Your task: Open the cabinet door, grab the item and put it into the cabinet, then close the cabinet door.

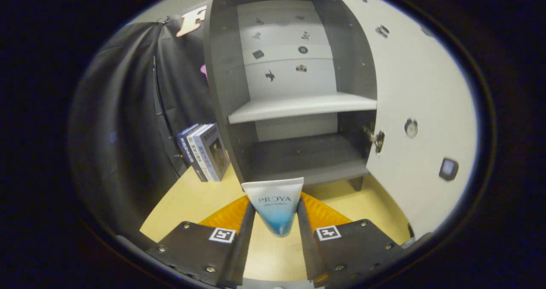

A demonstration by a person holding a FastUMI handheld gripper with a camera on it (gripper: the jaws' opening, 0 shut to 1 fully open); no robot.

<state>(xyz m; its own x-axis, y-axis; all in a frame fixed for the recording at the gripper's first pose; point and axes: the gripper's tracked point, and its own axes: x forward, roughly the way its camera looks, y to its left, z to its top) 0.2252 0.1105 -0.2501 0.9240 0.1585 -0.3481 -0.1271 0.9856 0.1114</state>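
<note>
Gripper (276, 214): fingers pinching white-and-blue plastic squeeze tube (275, 207), wide crimped end up, over pale wooden table (179, 208). Beyond, far: grey cabinet (298, 110), white door (418, 122) swung open right, white shelf (298, 106) bare. Left of cabinet: upright blue books (204, 152).

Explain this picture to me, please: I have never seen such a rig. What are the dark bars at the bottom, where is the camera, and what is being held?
The camera rides on a hand-held gripper and looks forward along its two fingers, the dark bars you mention. They are shut on a white and blue tube, pressing it from both sides. Ahead stands a cabinet on a pale wooden table. Its door is swung open to the right, showing a shelf and the bottom compartment just beyond the tube. A few books lean beside the cabinet's left wall.
</note>
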